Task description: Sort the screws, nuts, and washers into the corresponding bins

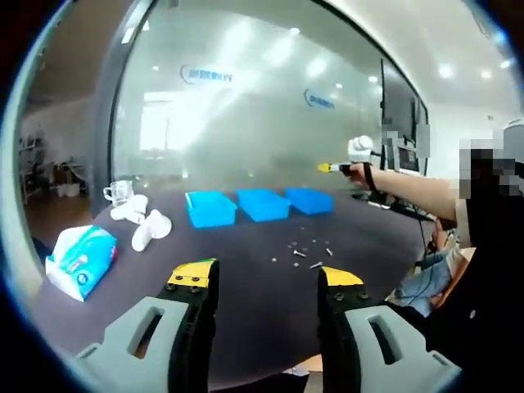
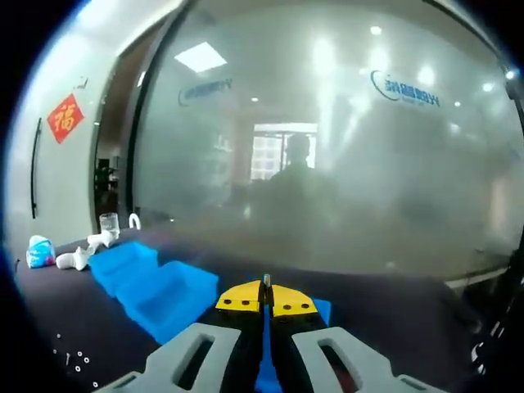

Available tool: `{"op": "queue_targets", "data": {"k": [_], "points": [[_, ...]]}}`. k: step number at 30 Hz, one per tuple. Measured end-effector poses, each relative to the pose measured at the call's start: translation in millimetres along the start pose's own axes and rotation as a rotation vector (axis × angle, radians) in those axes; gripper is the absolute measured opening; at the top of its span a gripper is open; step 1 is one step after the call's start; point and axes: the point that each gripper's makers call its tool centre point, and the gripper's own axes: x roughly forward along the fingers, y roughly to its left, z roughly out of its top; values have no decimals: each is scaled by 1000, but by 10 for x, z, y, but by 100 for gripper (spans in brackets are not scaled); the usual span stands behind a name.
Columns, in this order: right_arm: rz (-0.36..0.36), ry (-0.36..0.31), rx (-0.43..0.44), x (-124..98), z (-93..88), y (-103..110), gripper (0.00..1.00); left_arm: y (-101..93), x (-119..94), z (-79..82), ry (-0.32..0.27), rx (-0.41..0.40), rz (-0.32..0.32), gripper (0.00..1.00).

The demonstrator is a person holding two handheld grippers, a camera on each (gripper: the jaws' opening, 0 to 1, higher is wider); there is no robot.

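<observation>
In the left gripper view we see the surface (image 1: 246, 295) stretching ahead of our left tool (image 1: 264, 282), with three bins in a row at its far side: the left bin (image 1: 210, 208), the middle bin (image 1: 264, 204) beside it, and the right bin (image 1: 309, 200). Between the bins and us lies a scatter of small hardware (image 1: 308, 253), nearer the right. Left of the bins sits a glass cup (image 1: 119, 193), with some small objects (image 1: 142, 223) just before it, and a tissue pack (image 1: 80, 258) nearer to us on the left. Behind everything stands a glass wall (image 1: 246, 106). Our right tool (image 1: 327, 168) is raised above the surface, right of the bins.
</observation>
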Motion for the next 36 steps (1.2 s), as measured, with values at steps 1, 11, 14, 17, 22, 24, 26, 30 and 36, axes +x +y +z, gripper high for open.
{"op": "queue_targets", "data": {"k": [1, 11, 14, 17, 22, 24, 26, 30, 36], "points": [[-1, 1, -1, 7, -4, 2, 0, 0, 1, -7, 1, -1, 1, 43], [3, 22, -93, 108, -89, 19, 13, -15, 2, 11, -6, -1, 4, 43], [3, 18, -95, 54, -95, 40, 17, -21, 8, 6, -3, 1, 3, 43], [31, 13, -47, -12, -96, 104, 18, -30, 16, 4, -2, -1, 0, 43], [77, 3, -13, -174, -68, 197, 19, -39, 26, 1, -3, -4, -2, 43], [96, -3, -13, -265, -53, 248, 21, -35, 30, 2, -5, -6, -1, 43], [114, -5, -14, -357, -48, 297, 22, -31, 36, 7, -8, -11, -2, 43], [173, -20, 10, -580, -31, 440, 23, -30, 40, 64, -34, -47, -13, 43], [271, -44, 23, -1009, -30, 707, 23, -22, 49, 110, -44, -37, -16, 43]]}}
